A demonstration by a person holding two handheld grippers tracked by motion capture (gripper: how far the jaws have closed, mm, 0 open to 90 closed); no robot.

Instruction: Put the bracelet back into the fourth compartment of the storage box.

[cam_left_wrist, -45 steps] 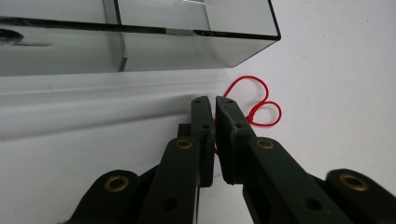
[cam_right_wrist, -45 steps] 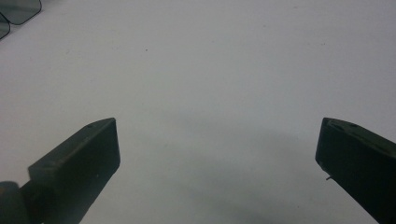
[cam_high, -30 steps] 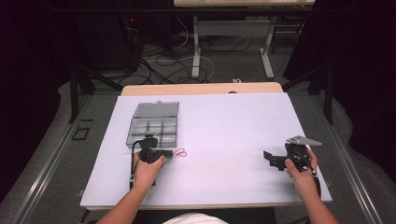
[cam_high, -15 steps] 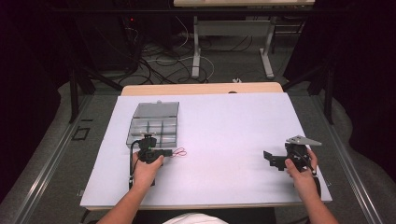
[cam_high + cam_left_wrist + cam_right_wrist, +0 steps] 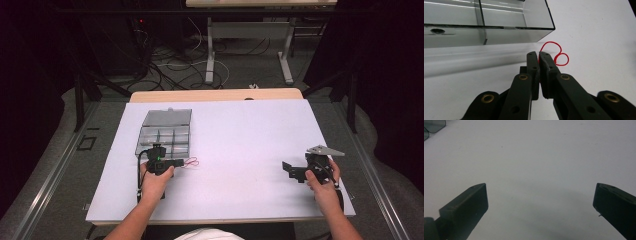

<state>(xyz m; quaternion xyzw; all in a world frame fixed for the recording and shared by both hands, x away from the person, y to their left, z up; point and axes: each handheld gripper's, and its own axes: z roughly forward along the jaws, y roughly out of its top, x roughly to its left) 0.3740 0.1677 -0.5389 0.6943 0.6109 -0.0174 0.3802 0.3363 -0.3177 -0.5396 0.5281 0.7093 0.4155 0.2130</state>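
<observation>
Nothing much has moved since the earlier frame: both hands sit where they were on the big white table (image 5: 240,150). From above, the left gripper (image 5: 176,162) lies beside the clear plastic box with little compartments (image 5: 165,131). Its own camera shows more: the jaws are pinched tight on a thin red looped string (image 5: 556,53) lying just beside the box wall. The right gripper (image 5: 288,169), well apart, has its jaws spread wide over bare table

Lab or recording studio: dark curtained surround, white tabletop (image 5: 250,150) on wooden base, tangled cables (image 5: 170,65) on grey floor (image 5: 65,165), second desk's metal legs (image 5: 210,55) behind, black frame struts (image 5: 82,95).
</observation>
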